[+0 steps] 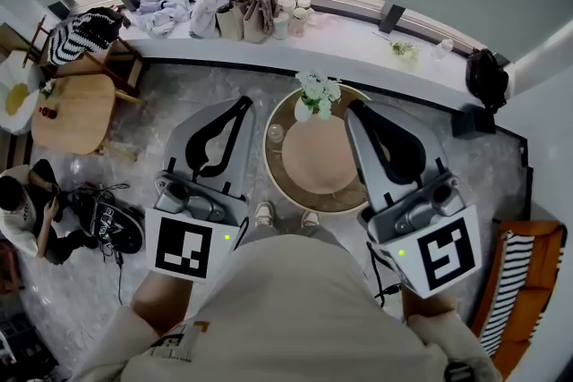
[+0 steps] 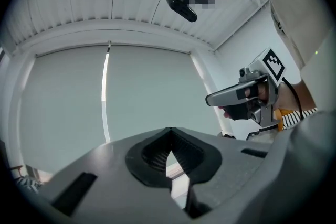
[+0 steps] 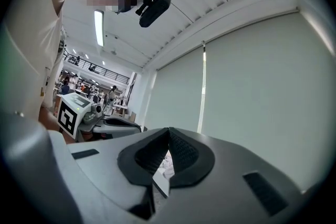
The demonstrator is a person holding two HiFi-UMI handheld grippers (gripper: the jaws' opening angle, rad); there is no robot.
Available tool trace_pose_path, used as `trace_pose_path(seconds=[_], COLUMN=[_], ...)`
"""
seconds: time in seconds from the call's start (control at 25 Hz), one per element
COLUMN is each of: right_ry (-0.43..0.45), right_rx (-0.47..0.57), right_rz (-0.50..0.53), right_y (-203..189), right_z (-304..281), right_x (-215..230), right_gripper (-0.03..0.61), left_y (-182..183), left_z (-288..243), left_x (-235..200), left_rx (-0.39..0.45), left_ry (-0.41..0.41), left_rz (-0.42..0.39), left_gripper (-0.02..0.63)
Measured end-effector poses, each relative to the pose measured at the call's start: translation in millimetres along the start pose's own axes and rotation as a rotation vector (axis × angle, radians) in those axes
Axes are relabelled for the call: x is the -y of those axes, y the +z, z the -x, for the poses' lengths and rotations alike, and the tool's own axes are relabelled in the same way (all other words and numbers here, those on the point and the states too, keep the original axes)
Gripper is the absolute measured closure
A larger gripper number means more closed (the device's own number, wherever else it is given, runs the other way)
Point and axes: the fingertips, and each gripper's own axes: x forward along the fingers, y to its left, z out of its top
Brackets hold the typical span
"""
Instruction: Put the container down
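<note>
Both claws clenched and empty, held level above a round table.

The left claw (image 1: 243,102) and right claw (image 1: 354,106) point away from the person, side by side and well apart, one over each side of the table (image 1: 271,167) below them. On each claw the black ribbed pads (image 2: 153,153) meet at the tips. Only a narrow slit is left further back, with nothing in it, and neither claw touches anything. What looks like the container (image 1: 276,133), a small clear pot, stands on the left part of the tabletop. It is just left of the flowers (image 1: 319,90), which sit at the table's far edge. It is free of both claws, and from above it lies closer to the left claw's tip. Beyond the table runs a white sill (image 1: 358,49) with bags and cups on its left stretch.
</note>
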Motion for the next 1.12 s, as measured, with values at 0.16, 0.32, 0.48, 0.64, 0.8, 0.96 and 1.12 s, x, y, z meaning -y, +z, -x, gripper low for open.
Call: trace_pose_path(seconds=[0.16, 0.32, 0.48, 0.64, 0.8, 0.96, 1.12], right_ry=[-0.011, -0.039, -0.045, -0.055, -0.058, -0.060, -0.055], right_rx=[-0.016, -0.032, -0.027, -0.040, -0.036, -0.028, -0.030], right_rz=[-0.023, -0.050, -0.015, -0.006, -0.009, -0.006, 0.000], right_y=[-18, -35, -44, -48, -48, -45, -45], right_z=[2, 6, 5, 3, 2, 3, 3], right_x=[3, 6, 6, 6, 9, 10, 9], right_gripper=[0.571, 0.571, 0.571, 0.571, 0.571, 0.571, 0.571], left_y=[-17, -37, -44, -42, -41, -39, -39], left_z=[2, 0, -4, -5, -8, -8, -7], left_x=[2, 8, 10, 12, 13, 15, 16], left_rx=[-0.044, -0.091, -0.099, -0.097, -0.096, -0.099, -0.100], left_ry=[-0.002, -0.015, -0.021, -0.032, -0.038, -0.044, -0.039], left_rz=[-0.025, -0.056, -0.024, -0.027, -0.030, -0.043, -0.061], left_gripper=[0.606, 0.606, 0.606, 0.606, 0.606, 0.606, 0.606])
